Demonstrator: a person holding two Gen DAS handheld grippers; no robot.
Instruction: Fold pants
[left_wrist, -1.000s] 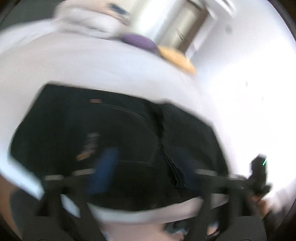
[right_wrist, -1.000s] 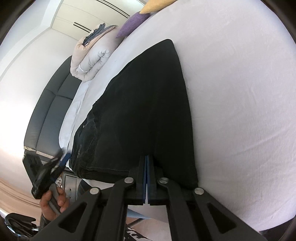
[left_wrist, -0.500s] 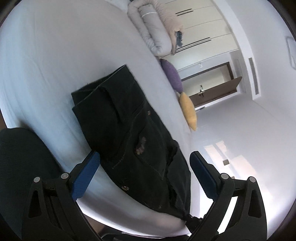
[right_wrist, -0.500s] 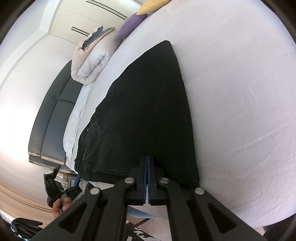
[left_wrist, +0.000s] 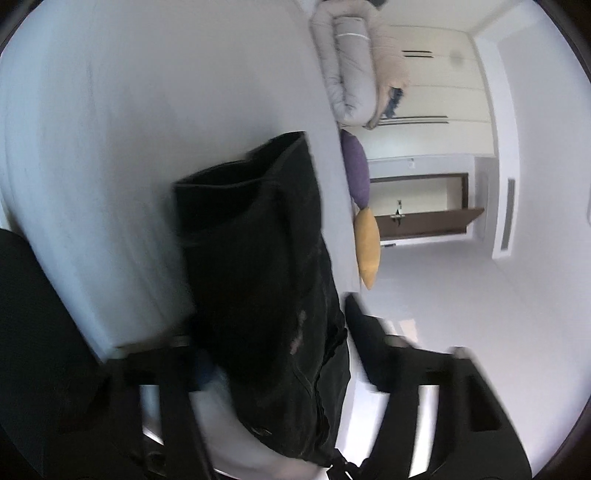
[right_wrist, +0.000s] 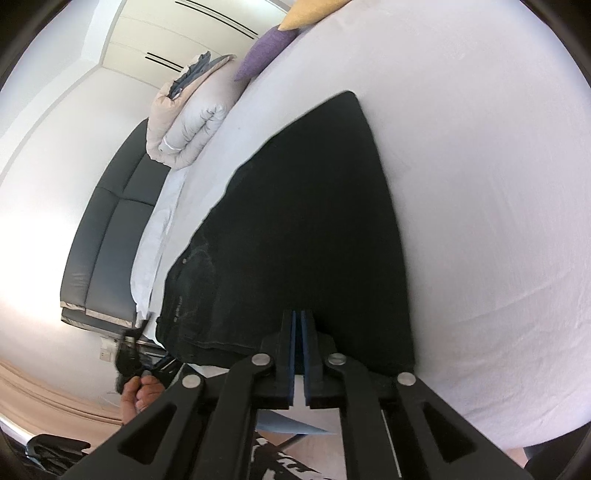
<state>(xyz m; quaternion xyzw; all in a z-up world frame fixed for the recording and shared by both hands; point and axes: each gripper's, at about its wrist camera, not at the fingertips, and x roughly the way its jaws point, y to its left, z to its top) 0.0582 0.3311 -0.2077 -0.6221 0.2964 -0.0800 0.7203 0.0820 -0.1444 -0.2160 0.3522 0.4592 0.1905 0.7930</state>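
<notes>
Black pants (right_wrist: 306, 221) lie folded lengthwise on the white bed (right_wrist: 480, 184). My right gripper (right_wrist: 297, 317) is shut, its tips pinching the near edge of the pants at the leg part. In the left wrist view the waist end of the pants (left_wrist: 266, 288) runs between the fingers of my left gripper (left_wrist: 280, 350). Its jaws are closing, and the blurred pads lie against the cloth on both sides. The right wrist view shows the left gripper (right_wrist: 129, 343) at the bed's corner, held by a hand (right_wrist: 144, 391).
A rolled duvet (right_wrist: 188, 125), a purple pillow (right_wrist: 266, 51) and a yellow pillow (left_wrist: 367, 247) lie along the far side of the bed. A dark padded headboard (right_wrist: 107, 236) stands behind. A black chair back (left_wrist: 37, 332) is close on the left. A brown door (left_wrist: 424, 218) lies beyond.
The left gripper has rolled, dropped to the waist end of the pants, and its jaws have narrowed around the cloth. The right gripper has stayed put on the pants' edge.
</notes>
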